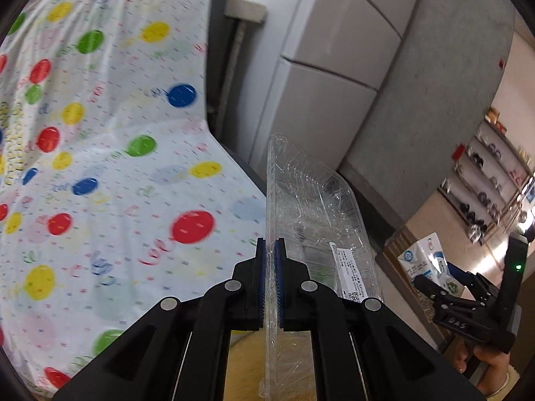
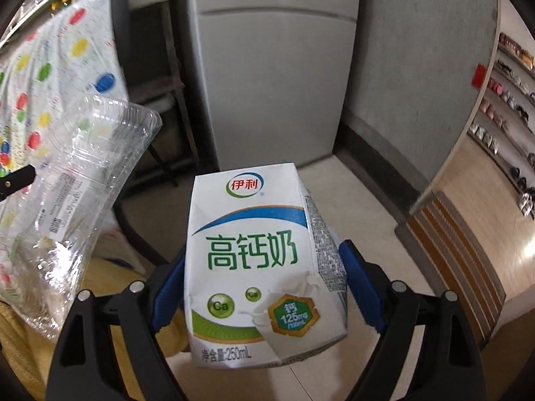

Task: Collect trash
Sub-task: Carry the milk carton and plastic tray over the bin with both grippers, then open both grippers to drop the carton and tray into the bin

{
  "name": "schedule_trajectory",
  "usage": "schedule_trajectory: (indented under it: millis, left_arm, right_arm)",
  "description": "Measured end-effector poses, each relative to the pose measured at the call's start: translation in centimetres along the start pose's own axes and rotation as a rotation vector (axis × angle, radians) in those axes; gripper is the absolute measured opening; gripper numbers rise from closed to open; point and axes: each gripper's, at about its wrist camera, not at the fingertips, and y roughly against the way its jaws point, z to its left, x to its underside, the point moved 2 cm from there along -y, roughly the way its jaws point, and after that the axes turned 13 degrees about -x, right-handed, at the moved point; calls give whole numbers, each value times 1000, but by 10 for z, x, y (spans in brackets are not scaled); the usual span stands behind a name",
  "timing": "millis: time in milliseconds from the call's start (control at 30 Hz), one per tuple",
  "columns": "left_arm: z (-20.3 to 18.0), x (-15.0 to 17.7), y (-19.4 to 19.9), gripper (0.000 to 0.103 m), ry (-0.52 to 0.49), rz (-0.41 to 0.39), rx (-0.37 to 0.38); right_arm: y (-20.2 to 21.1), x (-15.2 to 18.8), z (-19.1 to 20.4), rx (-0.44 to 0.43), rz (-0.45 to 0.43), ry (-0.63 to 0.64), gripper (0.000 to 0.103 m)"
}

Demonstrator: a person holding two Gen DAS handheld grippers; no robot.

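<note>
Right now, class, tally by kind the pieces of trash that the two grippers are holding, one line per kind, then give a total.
Clear plastic container, pinched at its edge in the left gripper: 1
Milk carton, clamped in the right gripper: 1
Total: 2

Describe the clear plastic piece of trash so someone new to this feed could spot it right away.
Start at the balloon-print cloth left of the grey fridge. Just right of the cloth's edge, the left gripper pinches the clear plastic tray by its rim, edge-on. Unlike the opaque white milk carton in the right gripper, it is see-through, with a small white label.
</note>
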Motion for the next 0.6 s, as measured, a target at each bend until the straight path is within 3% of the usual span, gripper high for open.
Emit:
schedule_trajectory:
  millis: [133,233,433,600]
  left_arm:
    - [-24,6,-17,6,-36,34,-7]
    - [-38,6,-25,6,-63,43,-7]
    - [-66,0,-41,6,-95,56,10]
    - [-106,-9,-64,11,-136,86,92]
  right_arm:
    - [-31,-1,-20,16,50,-35,87]
    - [-36,-7,-27,8,31,-68,92]
    - [-8,-13,-37,3,-49,-86,92]
    - [25,-16,-46,26,-136,-104,93]
